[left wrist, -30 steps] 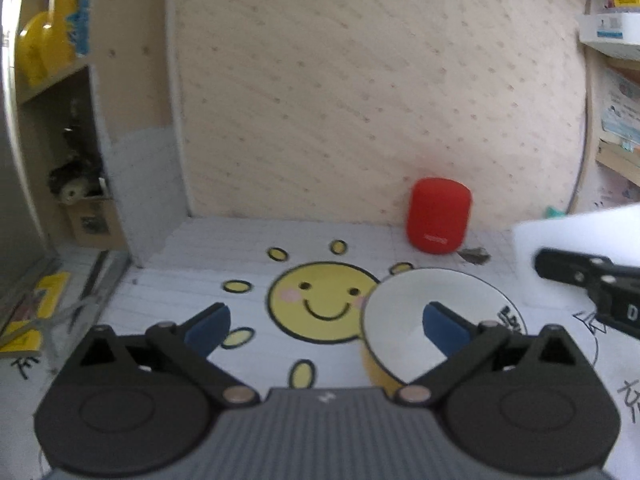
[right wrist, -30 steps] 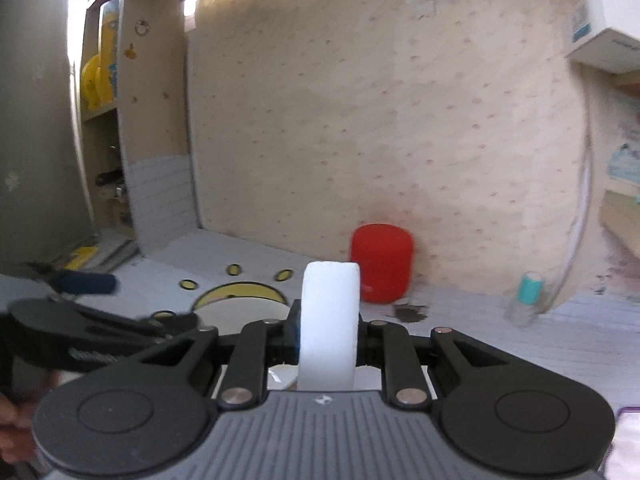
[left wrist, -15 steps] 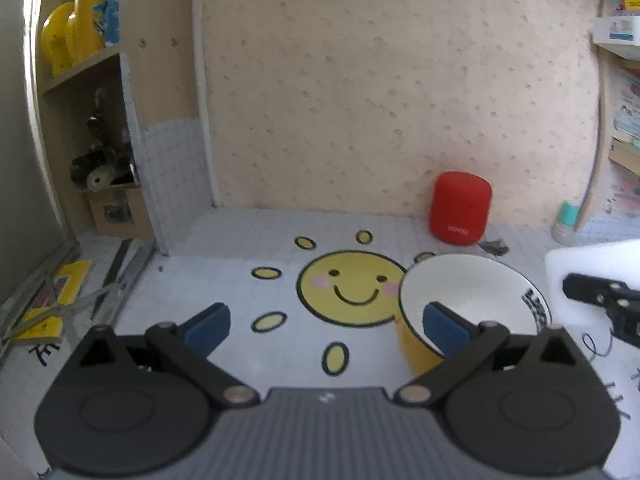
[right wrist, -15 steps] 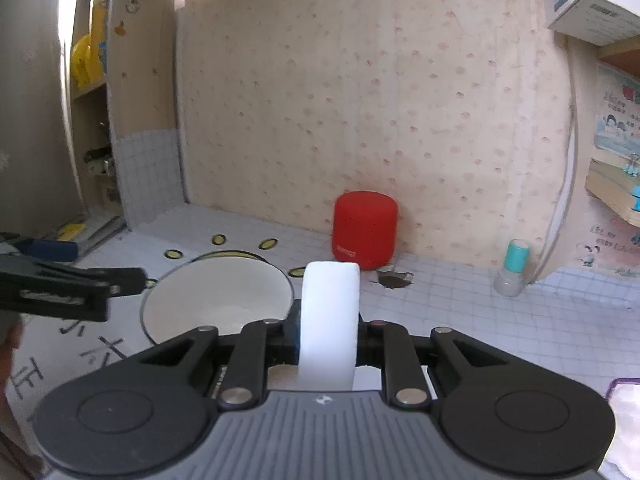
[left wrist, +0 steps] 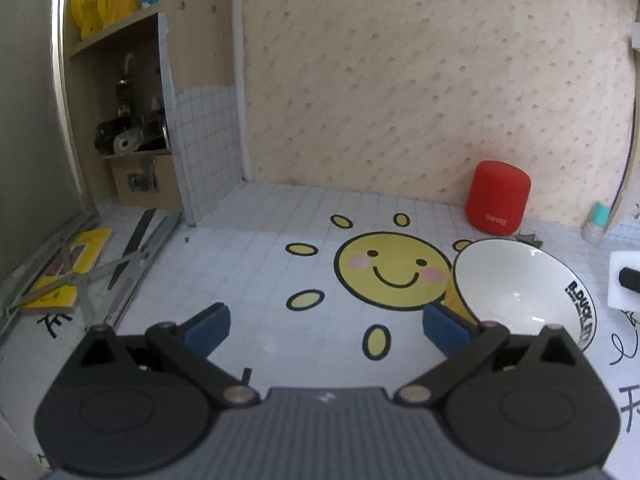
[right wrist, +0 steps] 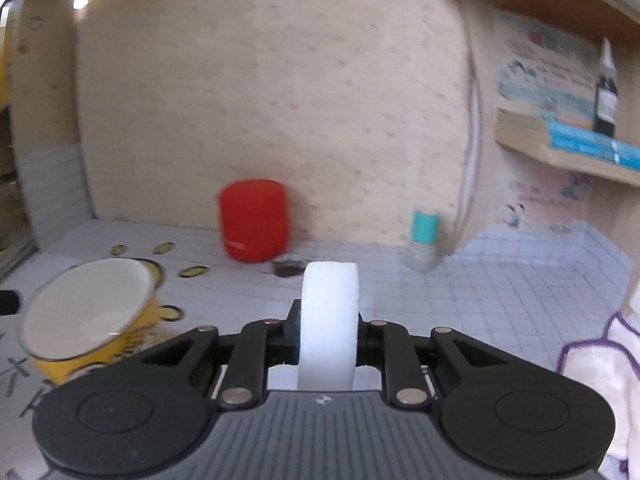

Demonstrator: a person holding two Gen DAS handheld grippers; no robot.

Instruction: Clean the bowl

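Between frames, we see the yellow bowl (right wrist: 90, 312) slide left of the white sponge (right wrist: 329, 320), so wiping has not begun. Nearest, our right gripper (right wrist: 329, 334) clamps that sponge; our left gripper (left wrist: 326, 326) stands wide open, empty, just beside the bowl. Beyond sits the red speaker (left wrist: 499, 203).

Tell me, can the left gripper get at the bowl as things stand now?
Probably yes. The left gripper is open and empty, and the bowl lies tilted just beyond its right finger, with nothing between them. The sponge is off to the side.
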